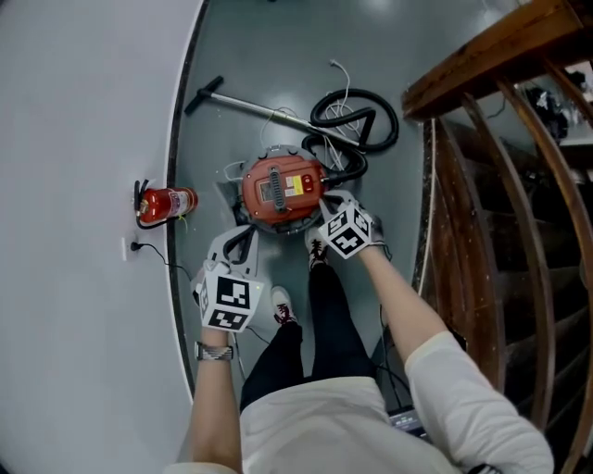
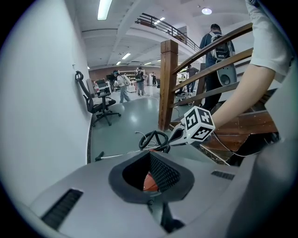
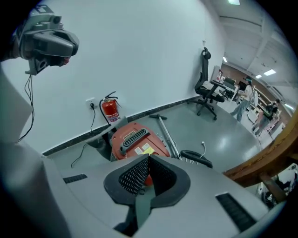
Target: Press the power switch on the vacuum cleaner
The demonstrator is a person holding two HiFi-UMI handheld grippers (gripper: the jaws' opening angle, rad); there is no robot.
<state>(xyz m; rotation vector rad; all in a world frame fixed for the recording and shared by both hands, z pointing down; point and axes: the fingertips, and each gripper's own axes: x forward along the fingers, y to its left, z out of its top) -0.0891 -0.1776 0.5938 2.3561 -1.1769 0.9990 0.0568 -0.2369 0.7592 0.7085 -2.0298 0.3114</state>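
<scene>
Both the left tongs (image 2: pixel 150 155) and the right tongs (image 3: pixel 148 159) hang clenched on nothing above the orange vacuum cleaner (image 1: pixel 283 192), which sits on the floor (image 1: pixel 278 56) near the wall (image 1: pixel 74 139), its hard, heavy-looking shell likely steady under a firm downward poke at the power switch, too small to pick out.

vacuum cleaner (image 1: pixel 283 190): on floor | right tool (image 1: pixel 326 205): at its rim | left tool (image 1: pixel 241 239): near it

A curved white wall (image 1: pixel 83 185) runs along my left and meets a glossy grey floor (image 1: pixel 269 56). A red fire extinguisher (image 1: pixel 167 202) stands against the wall. A wooden stair railing (image 1: pixel 491 56) rises on my right. A black office chair (image 2: pixel 100 104) sits further off under ceiling strip lights (image 2: pixel 104 8).
</scene>
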